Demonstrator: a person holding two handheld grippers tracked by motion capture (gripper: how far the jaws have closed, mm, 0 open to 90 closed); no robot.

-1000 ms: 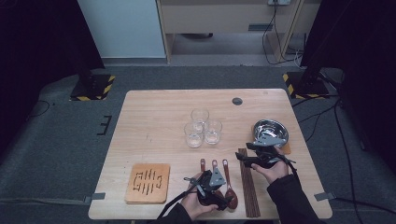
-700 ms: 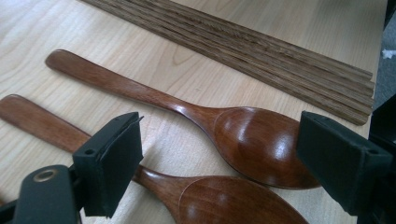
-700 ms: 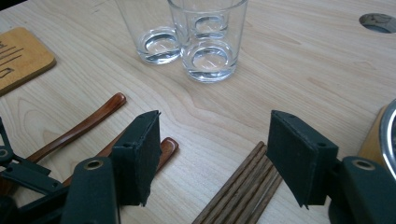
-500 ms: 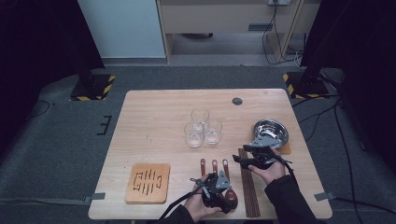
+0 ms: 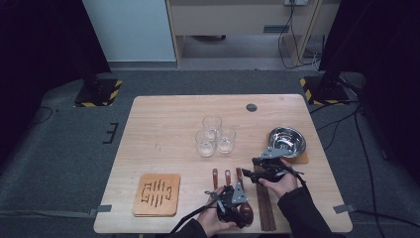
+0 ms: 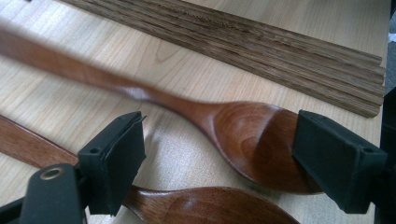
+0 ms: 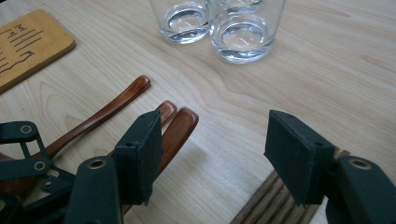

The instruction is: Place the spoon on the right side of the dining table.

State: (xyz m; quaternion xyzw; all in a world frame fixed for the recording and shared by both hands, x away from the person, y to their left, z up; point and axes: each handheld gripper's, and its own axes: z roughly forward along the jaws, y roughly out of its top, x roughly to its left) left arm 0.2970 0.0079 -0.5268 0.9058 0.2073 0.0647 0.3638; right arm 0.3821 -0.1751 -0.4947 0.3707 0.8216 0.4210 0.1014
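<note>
Left gripper view: left gripper (image 6: 217,161) jaws, just been closing, straddle the glossy brown wooden spoon's (image 6: 243,140) bowl; not yet clamped. Light, stiff, slick; grip the neck. At two o'clock, right gripper (image 5: 262,171) stands open. Beyond, clear glasses (image 5: 214,135).

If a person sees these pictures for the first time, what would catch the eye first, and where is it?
First, the left tongs at the near table edge: their jaws straddle the bowl of a wooden spoon and have just been closing, one pad against the bowl's rim, the other apart from it. Next, the shiny metal bowl at the right side, and the three empty glasses clustered mid-table.
</note>
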